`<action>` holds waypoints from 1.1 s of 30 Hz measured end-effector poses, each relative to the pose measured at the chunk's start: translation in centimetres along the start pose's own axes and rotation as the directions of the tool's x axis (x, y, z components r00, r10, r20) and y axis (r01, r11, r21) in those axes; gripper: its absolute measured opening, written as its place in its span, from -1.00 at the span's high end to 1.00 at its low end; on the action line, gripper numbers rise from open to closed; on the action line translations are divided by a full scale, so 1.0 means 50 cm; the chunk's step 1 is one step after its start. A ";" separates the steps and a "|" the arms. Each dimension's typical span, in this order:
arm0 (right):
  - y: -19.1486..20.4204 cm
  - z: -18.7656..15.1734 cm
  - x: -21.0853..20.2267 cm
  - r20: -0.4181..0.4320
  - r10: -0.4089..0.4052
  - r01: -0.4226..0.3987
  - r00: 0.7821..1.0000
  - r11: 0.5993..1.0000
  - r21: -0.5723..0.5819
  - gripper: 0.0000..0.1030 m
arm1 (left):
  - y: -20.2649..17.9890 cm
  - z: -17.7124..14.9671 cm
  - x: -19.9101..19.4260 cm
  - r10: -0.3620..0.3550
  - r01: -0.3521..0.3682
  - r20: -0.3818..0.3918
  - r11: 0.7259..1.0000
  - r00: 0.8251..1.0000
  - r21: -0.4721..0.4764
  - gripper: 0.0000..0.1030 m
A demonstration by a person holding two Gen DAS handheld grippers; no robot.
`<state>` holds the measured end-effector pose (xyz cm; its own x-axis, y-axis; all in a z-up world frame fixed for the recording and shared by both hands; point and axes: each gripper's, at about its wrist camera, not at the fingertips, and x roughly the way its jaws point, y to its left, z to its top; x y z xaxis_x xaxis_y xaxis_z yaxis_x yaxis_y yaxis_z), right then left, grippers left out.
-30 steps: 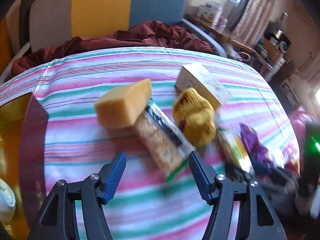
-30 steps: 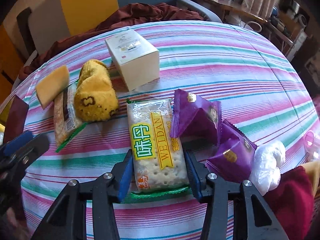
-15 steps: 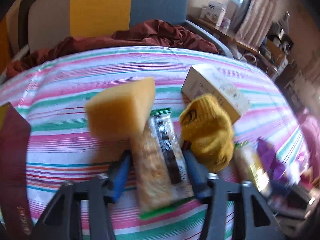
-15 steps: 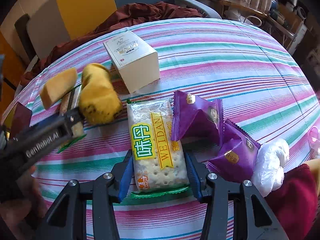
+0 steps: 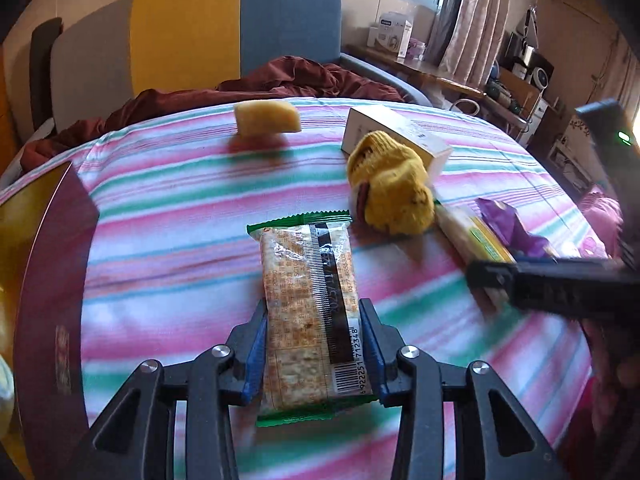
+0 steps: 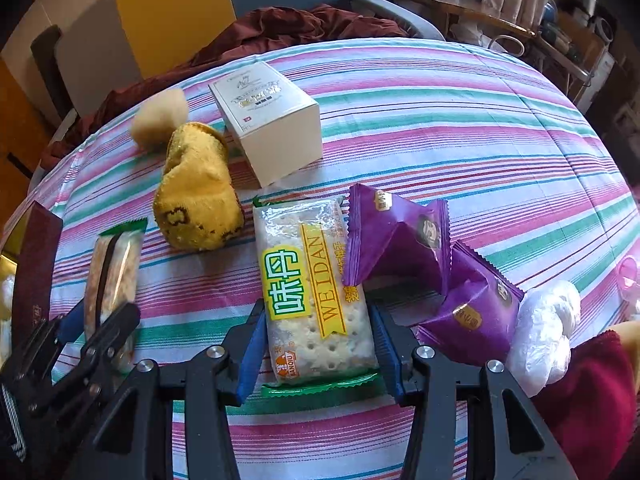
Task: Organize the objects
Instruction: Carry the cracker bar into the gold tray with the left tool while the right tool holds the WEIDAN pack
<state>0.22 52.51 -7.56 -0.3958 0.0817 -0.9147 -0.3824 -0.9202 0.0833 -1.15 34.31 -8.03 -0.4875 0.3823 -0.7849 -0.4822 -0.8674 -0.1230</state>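
My left gripper (image 5: pixel 314 344) is shut on a cracker pack with a barcode (image 5: pixel 310 304), held over the striped tablecloth; it also shows in the right wrist view (image 6: pixel 114 276). My right gripper (image 6: pixel 318 344) is shut on the WEIDAN cracker pack (image 6: pixel 316 288), which lies on the cloth. A yellow sponge (image 5: pixel 267 118) sits blurred at the far side of the table. A yellow sock (image 6: pixel 196 200) lies beside a white box (image 6: pixel 272 120). Two purple snack bags (image 6: pixel 404 240) lie right of the WEIDAN pack.
A dark red box (image 5: pixel 52 280) stands at the table's left edge. A white plastic wad (image 6: pixel 544 328) lies at the right, next to a red sleeve (image 6: pixel 592 392). A dark red blanket (image 5: pixel 280 80) lies on the sofa behind the table.
My left gripper closed on the barcode cracker pack and pulled it toward me, away from the sock. The sponge that lay on it has ended up farther back. The right gripper stayed put.
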 end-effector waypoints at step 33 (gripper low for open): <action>0.024 -0.008 0.012 0.049 -0.018 0.020 0.999 0.999 -0.030 0.02 | 0.306 -0.003 -0.254 0.049 -0.009 0.173 0.974 0.984 -0.227 0.23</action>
<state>-0.12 51.29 -8.17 -0.4292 0.1174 -0.8956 -0.3651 -0.9295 0.0531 -2.22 16.15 -0.05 -0.6289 0.3885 -0.6734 -0.2999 -0.9204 -0.2509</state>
